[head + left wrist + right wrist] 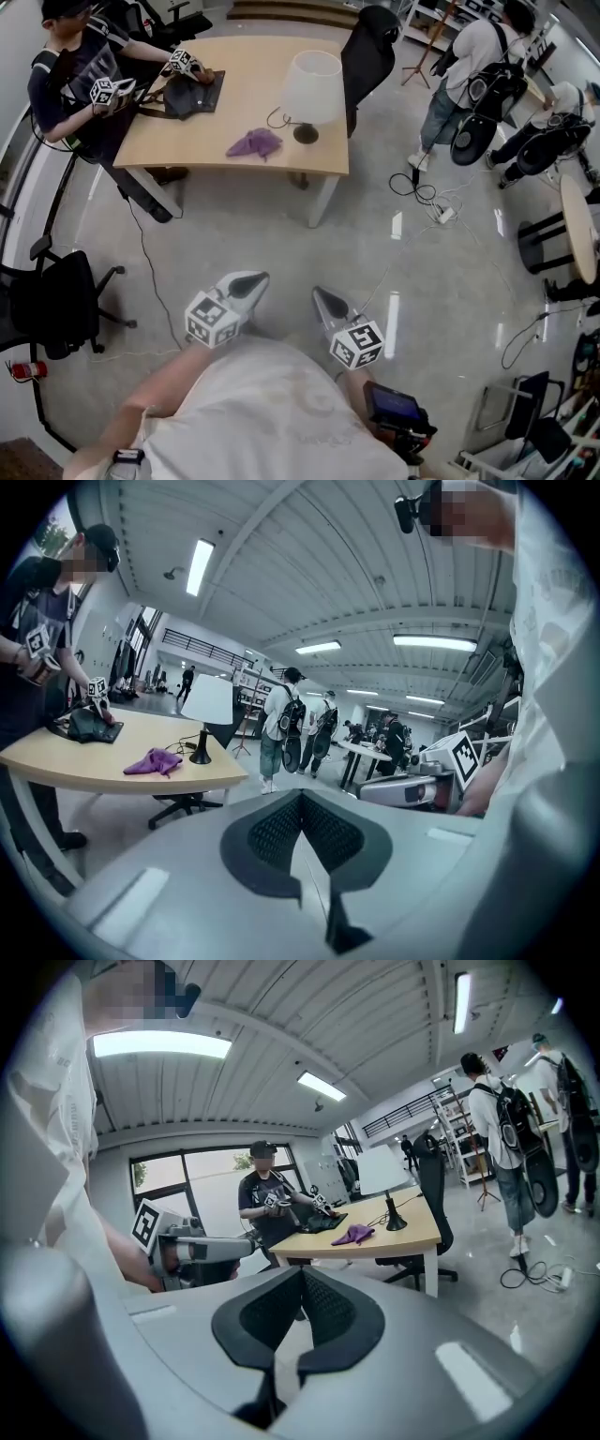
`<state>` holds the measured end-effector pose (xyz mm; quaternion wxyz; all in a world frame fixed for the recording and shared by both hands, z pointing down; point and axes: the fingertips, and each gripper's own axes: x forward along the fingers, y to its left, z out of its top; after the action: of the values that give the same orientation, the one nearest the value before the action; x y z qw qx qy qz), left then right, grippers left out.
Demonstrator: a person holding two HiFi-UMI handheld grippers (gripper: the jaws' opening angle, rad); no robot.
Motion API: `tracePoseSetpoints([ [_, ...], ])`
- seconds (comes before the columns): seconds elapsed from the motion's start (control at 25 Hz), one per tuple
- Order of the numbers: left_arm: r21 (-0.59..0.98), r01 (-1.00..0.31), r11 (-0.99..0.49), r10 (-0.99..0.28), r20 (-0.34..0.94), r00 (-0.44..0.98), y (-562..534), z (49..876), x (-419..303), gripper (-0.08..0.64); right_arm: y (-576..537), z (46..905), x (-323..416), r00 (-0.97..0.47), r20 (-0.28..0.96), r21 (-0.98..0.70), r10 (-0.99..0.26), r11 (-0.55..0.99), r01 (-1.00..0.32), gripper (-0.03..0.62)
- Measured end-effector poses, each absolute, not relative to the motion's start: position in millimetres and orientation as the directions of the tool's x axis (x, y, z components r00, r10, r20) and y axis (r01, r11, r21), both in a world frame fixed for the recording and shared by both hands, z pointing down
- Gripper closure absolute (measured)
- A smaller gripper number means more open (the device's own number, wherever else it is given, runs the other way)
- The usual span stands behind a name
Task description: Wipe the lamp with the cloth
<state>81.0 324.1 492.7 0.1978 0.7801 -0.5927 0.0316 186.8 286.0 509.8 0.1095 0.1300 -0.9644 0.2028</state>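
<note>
Your left gripper (pixel 251 279) and right gripper (pixel 321 296) hung low at the centre of the head view, both with jaws pressed together on nothing. Well above them, the wooden table (pixel 246 94) carried the white-shaded lamp (pixel 312 87) and, just to its left, the purple cloth (pixel 254 143).

Tabletop layout
Lamp (pixel 312 89) on table (pixel 253 75), rt side, cloth (pixel 254 143) just left of its base; bundle (pixel 192 95) at far-left end w/ person (pixel 75 80) seated beside it; chair (pixel 367 47) behind lamp, past table edge.
</note>
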Motion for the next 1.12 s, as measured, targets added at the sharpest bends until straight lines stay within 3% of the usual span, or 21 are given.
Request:
tracePoseSetpoints([
  [1.12,0.290,-0.857,-0.425,-0.821,0.274,0.500,226,518,-108,0.558,183,510,18,-0.819,0.345,-0.259,-0.458,0.792,-0.552,0.578],
])
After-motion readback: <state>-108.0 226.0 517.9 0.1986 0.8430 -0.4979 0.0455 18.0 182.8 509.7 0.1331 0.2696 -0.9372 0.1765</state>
